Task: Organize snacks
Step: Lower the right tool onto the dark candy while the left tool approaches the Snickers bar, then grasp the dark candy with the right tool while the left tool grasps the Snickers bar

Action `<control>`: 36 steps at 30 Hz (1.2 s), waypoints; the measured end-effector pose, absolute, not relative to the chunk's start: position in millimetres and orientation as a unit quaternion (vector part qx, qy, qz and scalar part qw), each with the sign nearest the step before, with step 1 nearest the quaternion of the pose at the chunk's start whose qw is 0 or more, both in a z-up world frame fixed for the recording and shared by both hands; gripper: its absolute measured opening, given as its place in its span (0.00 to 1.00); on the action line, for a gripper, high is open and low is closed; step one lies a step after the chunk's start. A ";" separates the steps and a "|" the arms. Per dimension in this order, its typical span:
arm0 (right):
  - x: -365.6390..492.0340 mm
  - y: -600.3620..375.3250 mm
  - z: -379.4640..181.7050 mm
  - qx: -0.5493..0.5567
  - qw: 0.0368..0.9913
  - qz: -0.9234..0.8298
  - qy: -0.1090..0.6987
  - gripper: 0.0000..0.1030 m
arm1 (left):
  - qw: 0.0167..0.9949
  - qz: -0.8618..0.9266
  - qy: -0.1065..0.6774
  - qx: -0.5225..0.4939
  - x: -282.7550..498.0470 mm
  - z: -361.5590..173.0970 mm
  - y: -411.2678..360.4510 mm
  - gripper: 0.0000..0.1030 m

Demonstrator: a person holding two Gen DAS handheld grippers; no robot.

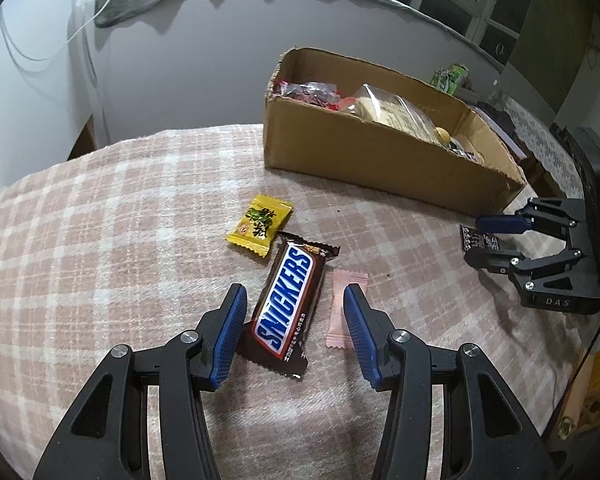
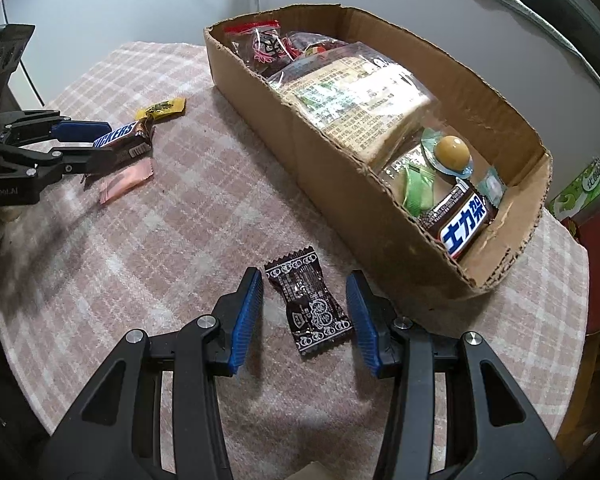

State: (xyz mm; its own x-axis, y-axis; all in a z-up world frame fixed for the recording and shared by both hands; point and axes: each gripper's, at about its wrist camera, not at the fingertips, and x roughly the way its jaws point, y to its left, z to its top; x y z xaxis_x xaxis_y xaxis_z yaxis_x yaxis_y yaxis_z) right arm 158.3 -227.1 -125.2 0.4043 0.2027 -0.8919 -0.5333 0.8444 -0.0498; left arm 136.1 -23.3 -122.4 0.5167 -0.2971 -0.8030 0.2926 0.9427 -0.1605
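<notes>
Each tool is held apart astride a loose snack, unclamped: left tool (image 1: 294, 330) over chocolate bar (image 1: 286, 306), right tool (image 2: 304, 316) over dark candy (image 2: 310, 306), box (image 2: 380, 188) upper right awaiting both.

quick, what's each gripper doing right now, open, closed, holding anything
Left gripper: open, straddling the Snickers bar, pads not touching it.
Right gripper: open, the dark candy wrapper between its fingers, not gripped.

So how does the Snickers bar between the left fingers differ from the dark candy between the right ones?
The Snickers bar is long, brown, with a bold blue name; the dark candy is short, near-black, with fine white print. The Snickers bar has a yellow candy and pink candy alongside; the dark candy lies alone. Both lie flat on the checked cloth, between open jaws, outside the cardboard box.
</notes>
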 end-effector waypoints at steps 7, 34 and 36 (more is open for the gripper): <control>163.6 -225.4 -127.3 -0.160 0.818 0.229 0.502 0.45 | 0.869 -0.172 0.463 0.000 139.0 -126.9 -23.3 0.46; 152.4 -226.8 -124.6 -0.161 0.810 0.234 0.513 0.33 | 0.870 -0.170 0.462 -0.005 140.7 -129.2 -14.9 0.35; 151.9 -226.8 -124.5 -0.159 0.810 0.234 0.514 0.31 | 0.870 -0.170 0.463 -0.005 142.8 -129.2 -15.1 0.31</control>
State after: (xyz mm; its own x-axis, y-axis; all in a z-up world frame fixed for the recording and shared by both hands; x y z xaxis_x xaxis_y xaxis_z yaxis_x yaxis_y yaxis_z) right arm 151.9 -226.8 -124.5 0.3617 0.2153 -0.9071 -0.5429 0.8396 -0.0172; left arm 142.8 -15.1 -129.2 0.5141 -0.3008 -0.8032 0.2916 0.9420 -0.1662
